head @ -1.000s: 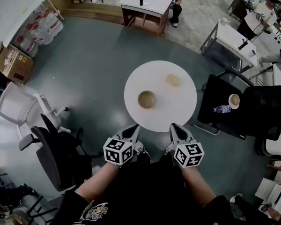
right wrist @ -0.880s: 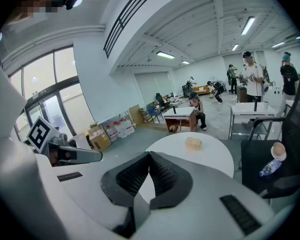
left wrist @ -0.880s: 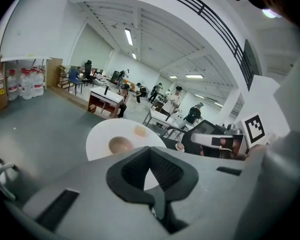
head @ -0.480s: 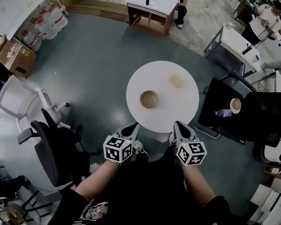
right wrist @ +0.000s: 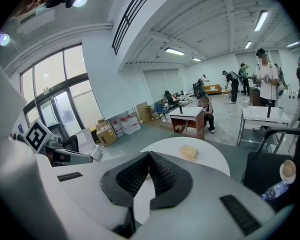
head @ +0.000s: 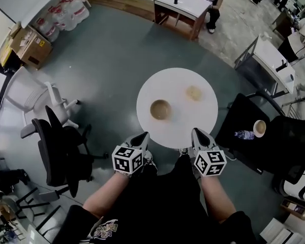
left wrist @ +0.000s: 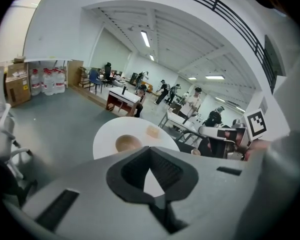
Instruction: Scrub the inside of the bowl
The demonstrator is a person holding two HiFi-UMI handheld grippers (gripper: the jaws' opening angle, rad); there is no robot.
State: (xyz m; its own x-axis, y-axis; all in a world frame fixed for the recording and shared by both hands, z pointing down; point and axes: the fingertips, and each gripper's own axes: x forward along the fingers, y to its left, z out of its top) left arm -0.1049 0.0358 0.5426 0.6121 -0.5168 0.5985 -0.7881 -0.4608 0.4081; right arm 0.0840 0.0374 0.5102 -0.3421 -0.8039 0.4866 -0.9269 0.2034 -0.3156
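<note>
Holding left hand-held gripper [head: 142, 137] and right hand-held gripper [head: 197, 133], jaws together and empty, I see bowl [head: 160, 109] and sponge [head: 194, 93] apart on the counter [head: 179, 128].

I see a black office chair [head: 61, 151] next to a white chair [head: 28, 98], left side. Water jugs [head: 66, 13] and cardboard box [head: 29, 46] behind them.

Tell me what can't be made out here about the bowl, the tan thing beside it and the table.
- Bowl, inside: too small in the head view and the left gripper view to tell whether it is clean or dirty.
- Tan lump: too small and soft in every view to tell what it is.
- Table, near edge: hidden behind the shut left tongs in the left gripper view.
</note>
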